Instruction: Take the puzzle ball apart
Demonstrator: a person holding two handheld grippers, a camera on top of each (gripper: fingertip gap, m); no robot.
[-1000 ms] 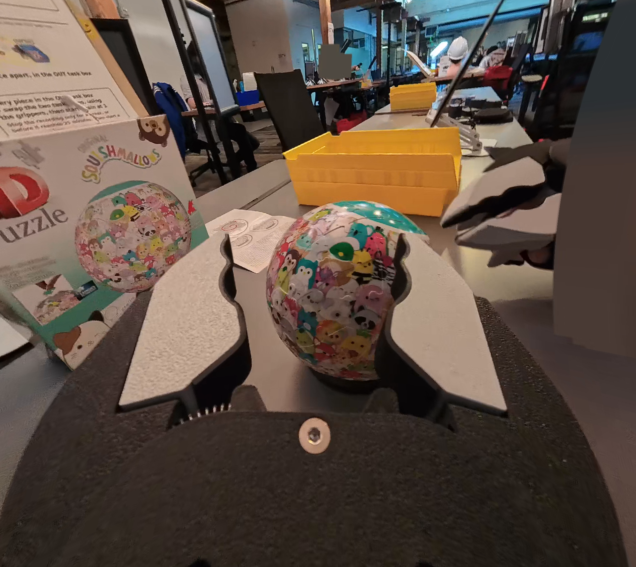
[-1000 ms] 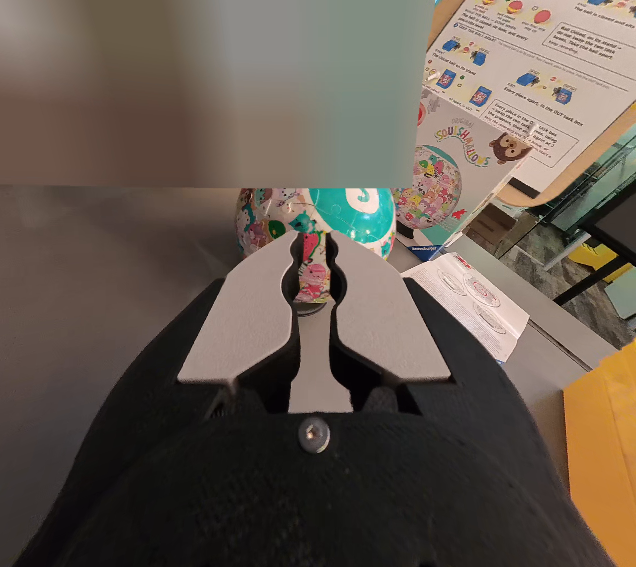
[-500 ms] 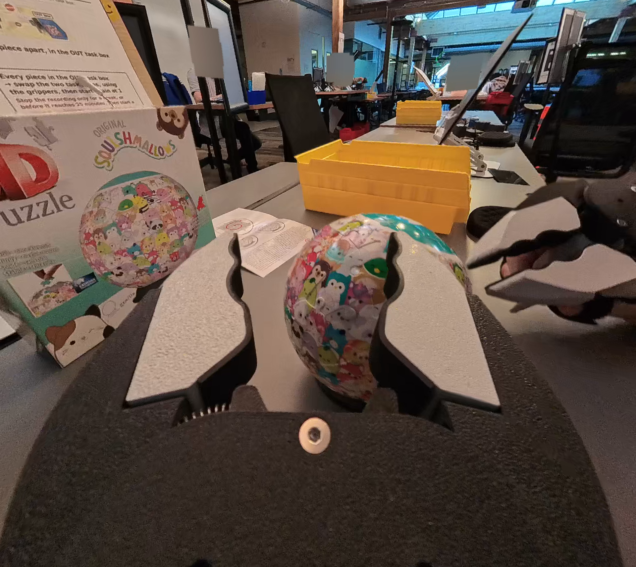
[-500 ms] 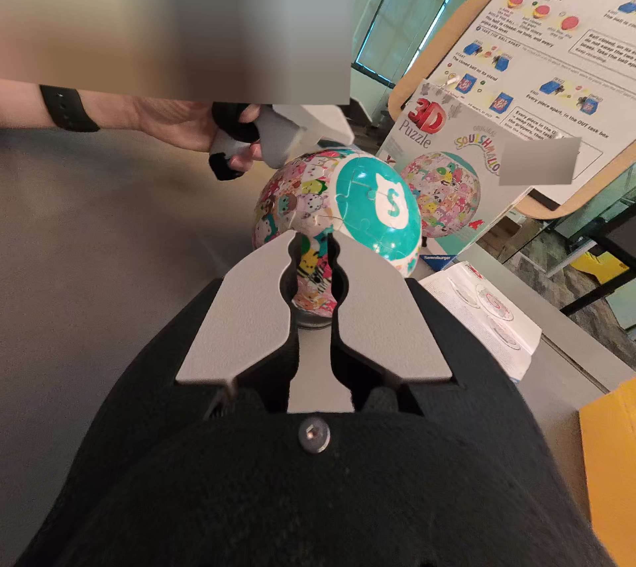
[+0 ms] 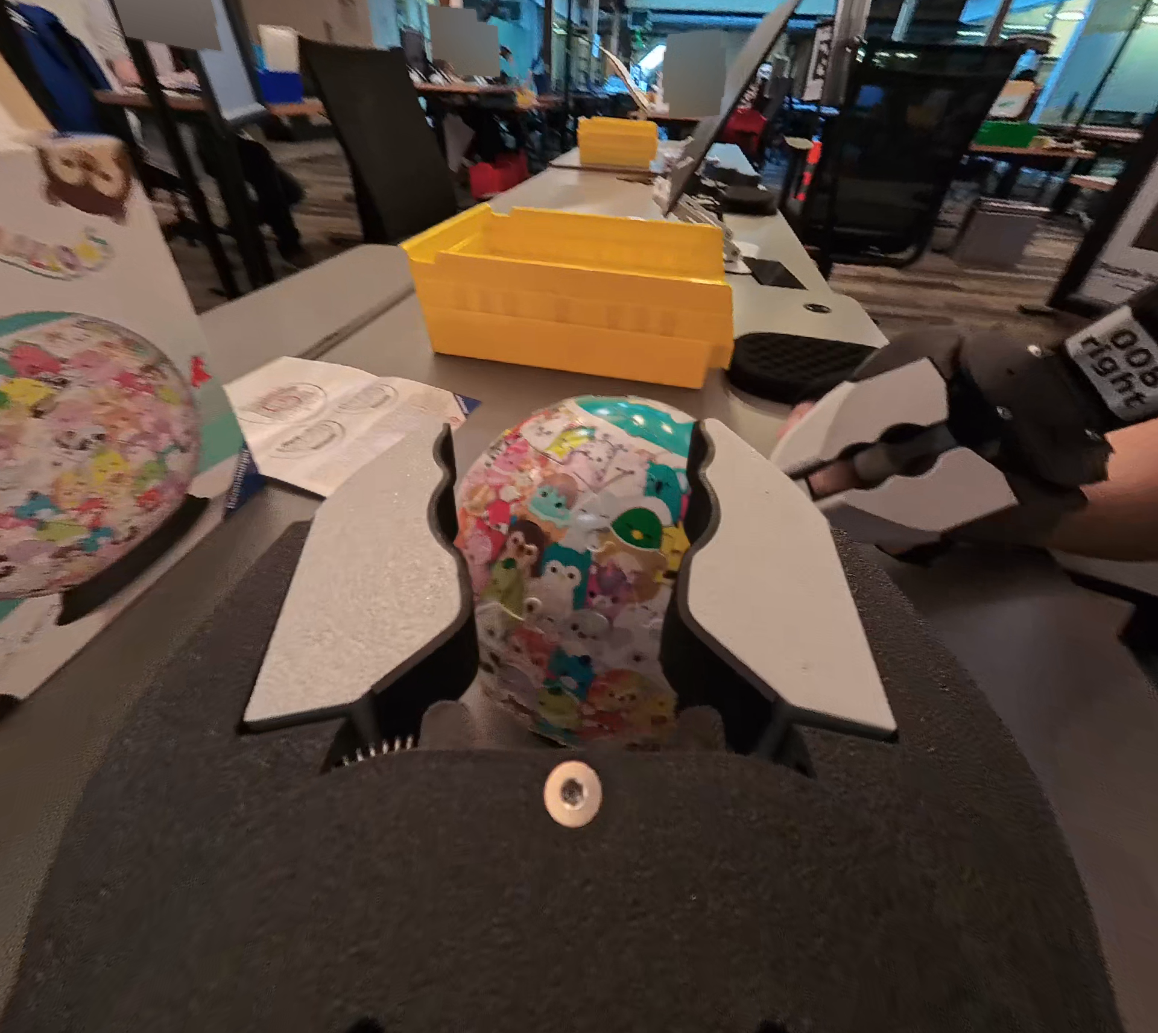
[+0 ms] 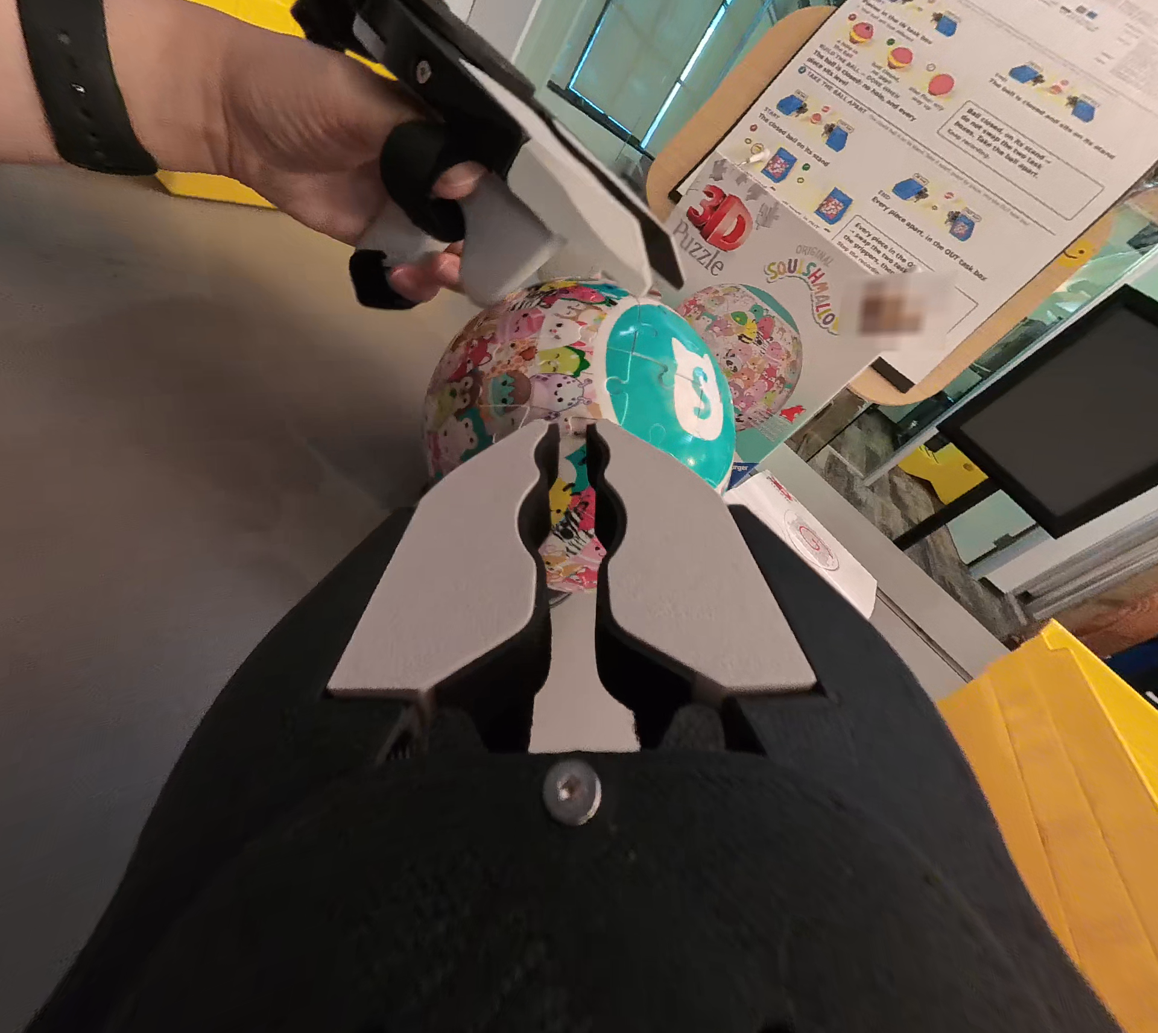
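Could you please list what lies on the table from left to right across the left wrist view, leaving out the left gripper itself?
Puzzle box → instruction leaflet → puzzle ball → right gripper.

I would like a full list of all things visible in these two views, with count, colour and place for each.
puzzle ball: one, multicoloured with a teal cap, on the table between the left gripper's fingers
puzzle box: one, white and teal, behind the ball
leaflet: one, white, flat beside the box
yellow bins: stacked, beyond the ball
instruction sheet: one, white, propped behind the box
table: grey
left gripper: grey fingers, open around the ball
right gripper: grey fingers, nearly closed, tips at the ball
hand: one, black wristband, holding the left gripper
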